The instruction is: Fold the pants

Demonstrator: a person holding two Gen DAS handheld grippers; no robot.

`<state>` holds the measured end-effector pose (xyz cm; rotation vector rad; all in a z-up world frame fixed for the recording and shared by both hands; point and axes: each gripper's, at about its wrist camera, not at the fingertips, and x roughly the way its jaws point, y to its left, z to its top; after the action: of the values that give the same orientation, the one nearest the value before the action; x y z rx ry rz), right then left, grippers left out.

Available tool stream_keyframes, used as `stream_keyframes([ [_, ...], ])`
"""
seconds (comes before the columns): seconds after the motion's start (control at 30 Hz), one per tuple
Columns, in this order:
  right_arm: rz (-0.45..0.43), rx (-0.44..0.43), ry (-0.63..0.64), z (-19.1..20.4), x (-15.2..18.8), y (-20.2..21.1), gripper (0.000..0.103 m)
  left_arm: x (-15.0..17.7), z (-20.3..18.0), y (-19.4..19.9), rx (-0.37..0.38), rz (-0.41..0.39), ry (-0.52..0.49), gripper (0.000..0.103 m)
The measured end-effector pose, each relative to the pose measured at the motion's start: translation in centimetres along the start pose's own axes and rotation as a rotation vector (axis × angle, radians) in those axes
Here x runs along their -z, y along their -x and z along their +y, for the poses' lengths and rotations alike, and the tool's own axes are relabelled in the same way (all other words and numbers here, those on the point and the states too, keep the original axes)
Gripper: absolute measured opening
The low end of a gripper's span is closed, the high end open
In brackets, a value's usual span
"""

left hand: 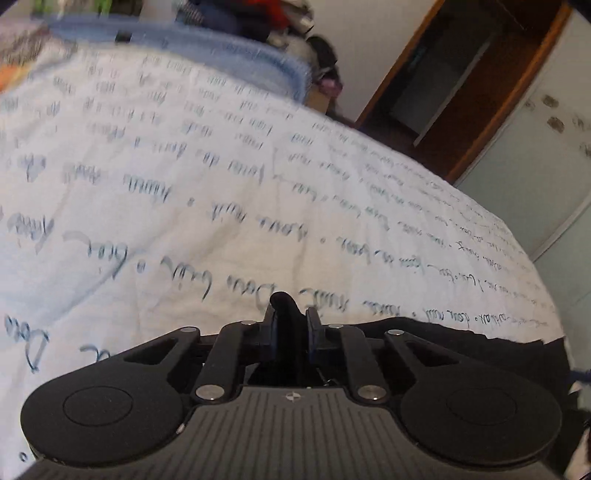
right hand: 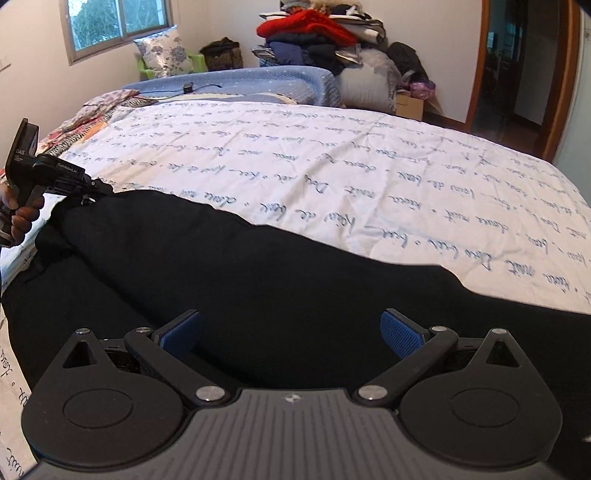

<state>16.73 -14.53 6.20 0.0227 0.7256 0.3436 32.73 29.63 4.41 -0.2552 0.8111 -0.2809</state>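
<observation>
Black cloth sits pinched between the closed jaws of the left gripper (left hand: 291, 325), likely to lift one end of the pants (right hand: 258, 280), which stretch from nine to three o'clock across the bedspread (right hand: 332, 155). Right gripper (right hand: 291, 332) hovers low, jaws wide, level above the fabric.

- We see plain black pants (right hand: 258, 280).
- We see a white bedspread (right hand: 332, 155) with blue handwriting.
- We see blue pads on the right gripper's fingers (right hand: 400, 338).
- We see a red garment (right hand: 306, 27) on the pile.
</observation>
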Motion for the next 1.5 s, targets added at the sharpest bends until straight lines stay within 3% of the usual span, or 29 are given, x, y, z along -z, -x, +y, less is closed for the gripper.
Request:
stream_keyframes([
  [0.1,-0.086,-0.108,0.074,-1.0,-0.7,0.0,0.103,-0.4,-3.8,3.3,-0.017,-0.121,-0.127,0.011],
  [0.17,-0.138,-0.226,0.159,-2.4,-1.2,-0.2,0.103,-0.5,-5.9,5.9,0.024,-0.197,-0.181,0.011],
  [0.2,-0.118,-0.273,0.193,-3.2,-1.9,-0.7,0.103,-0.7,-6.8,7.2,0.052,-0.230,-0.201,0.011],
  [0.3,0.048,-0.408,0.228,-5.3,-4.7,-3.4,0.103,-0.5,-8.3,10.6,0.132,-0.308,-0.233,0.011],
  [0.37,0.102,-0.466,0.237,-6.5,-6.1,-5.2,0.103,-0.1,-8.9,12.3,0.158,-0.343,-0.246,0.011],
  [0.47,0.174,-0.478,0.274,-7.7,-7.6,-8.0,0.103,0.9,-9.2,14.0,0.196,-0.376,-0.263,0.011],
  [0.57,0.246,-0.507,0.298,-8.9,-8.0,-10.3,0.103,1.7,-9.5,14.7,0.203,-0.391,-0.283,0.011],
  [0.8,0.488,-0.742,0.186,-12.0,-8.4,-14.2,0.102,3.2,-8.4,15.1,0.195,-0.400,-0.265,0.011],
  [0.87,0.527,-0.797,0.161,-12.4,-8.5,-14.6,0.074,3.2,-8.3,15.2,0.198,-0.405,-0.256,0.011],
  [0.9,0.534,-0.770,0.203,-12.1,-8.5,-14.6,0.035,3.3,-8.4,15.5,0.199,-0.409,-0.258,0.011],
  [0.93,0.533,-0.724,0.256,-11.8,-8.5,-14.7,0.029,3.4,-8.5,15.6,0.201,-0.410,-0.260,0.011],
  [1.17,0.576,-0.795,0.246,-11.8,-9.1,-16.3,0.028,3.2,-8.5,15.5,0.192,-0.400,-0.253,0.011],
  [1.23,0.586,-0.800,0.268,-11.3,-9.2,-16.4,0.004,3.3,-8.6,15.5,0.183,-0.397,-0.253,0.011],
  [1.27,0.583,-0.803,0.279,-11.1,-9.3,-16.2,0.004,3.4,-8.6,15.4,0.181,-0.392,-0.252,0.011],
  [1.4,0.521,-0.799,0.325,-10.2,-9.4,-13.4,0.004,3.6,-8.4,15.7,0.193,-0.395,-0.243,0.011],
  [1.5,0.426,-0.770,0.334,-9.5,-10.4,-9.6,0.004,3.9,-8.4,16.8,0.212,-0.409,-0.239,0.011],
])
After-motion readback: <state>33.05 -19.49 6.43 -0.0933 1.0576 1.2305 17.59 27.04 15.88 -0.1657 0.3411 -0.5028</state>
